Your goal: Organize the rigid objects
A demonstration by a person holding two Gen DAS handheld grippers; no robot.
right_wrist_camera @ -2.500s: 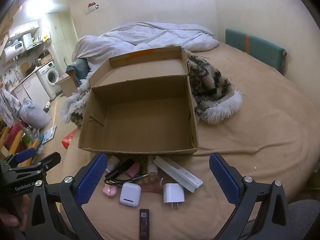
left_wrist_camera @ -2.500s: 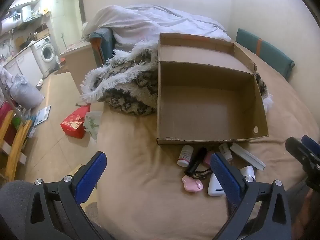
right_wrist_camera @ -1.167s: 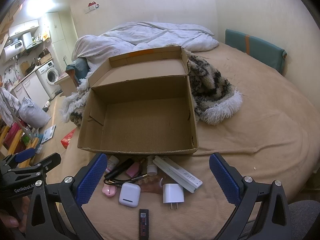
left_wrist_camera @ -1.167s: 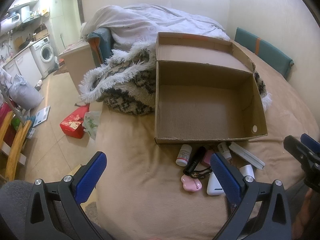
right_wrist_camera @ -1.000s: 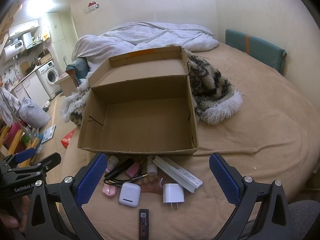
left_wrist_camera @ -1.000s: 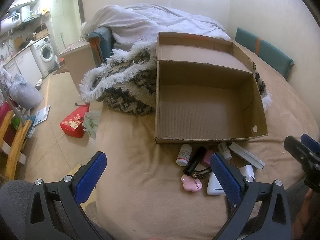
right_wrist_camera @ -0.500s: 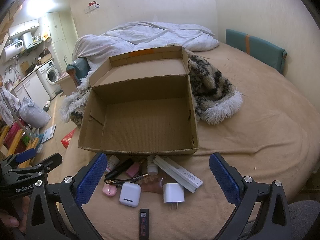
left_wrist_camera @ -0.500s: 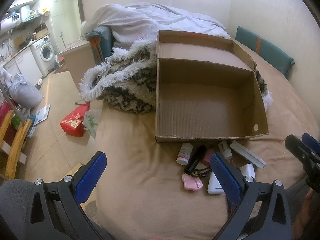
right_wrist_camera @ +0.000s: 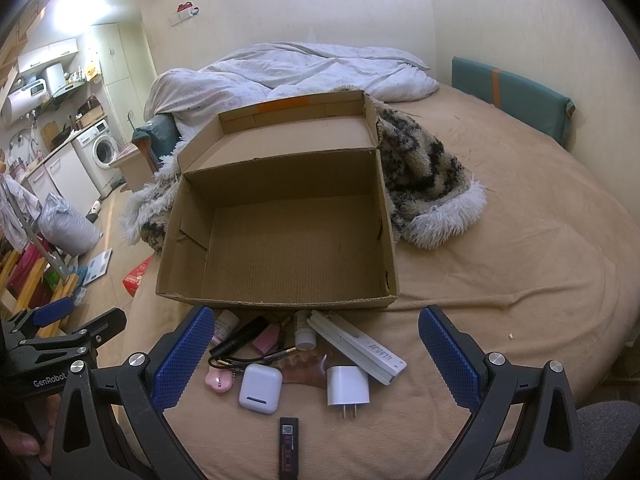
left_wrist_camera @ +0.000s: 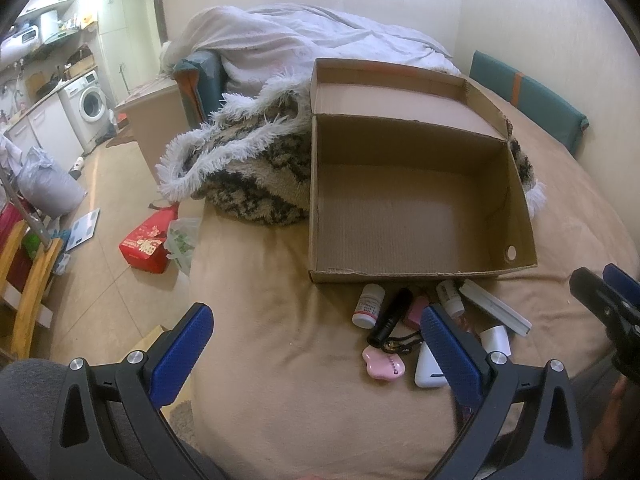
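The cardboard box (right_wrist_camera: 280, 236) sits on the bed (right_wrist_camera: 520, 264), lid flap folded back, its inside bare down to the corrugated floor. All task items lie on the bed just outside the box's near wall: a white pill bottle (left_wrist_camera: 368, 306), a black cylindrical item (right_wrist_camera: 239, 337), a pink block (right_wrist_camera: 267, 338), a second small white bottle (right_wrist_camera: 305, 333), a long white case (right_wrist_camera: 356, 346), a white earbud case (right_wrist_camera: 260, 388), a white plug charger (right_wrist_camera: 347, 387), a pink charm (left_wrist_camera: 383, 365) on a black cord, and a black stick (right_wrist_camera: 289, 443) nearest the camera. A brownish flat item under the charger and earbud case is too obscured to identify. In the left view, a finger of the left tongs (left_wrist_camera: 316, 350) covers part of the pink block and earbud case. The left tongs are spread wide, holding nothing; the right tongs (right_wrist_camera: 316, 354) likewise stand spread and empty above the items. A patterned fluffy blanket (right_wrist_camera: 424, 184) is partly hidden behind the box. A fingertip shows at the lower left edge of the right view, cut off.
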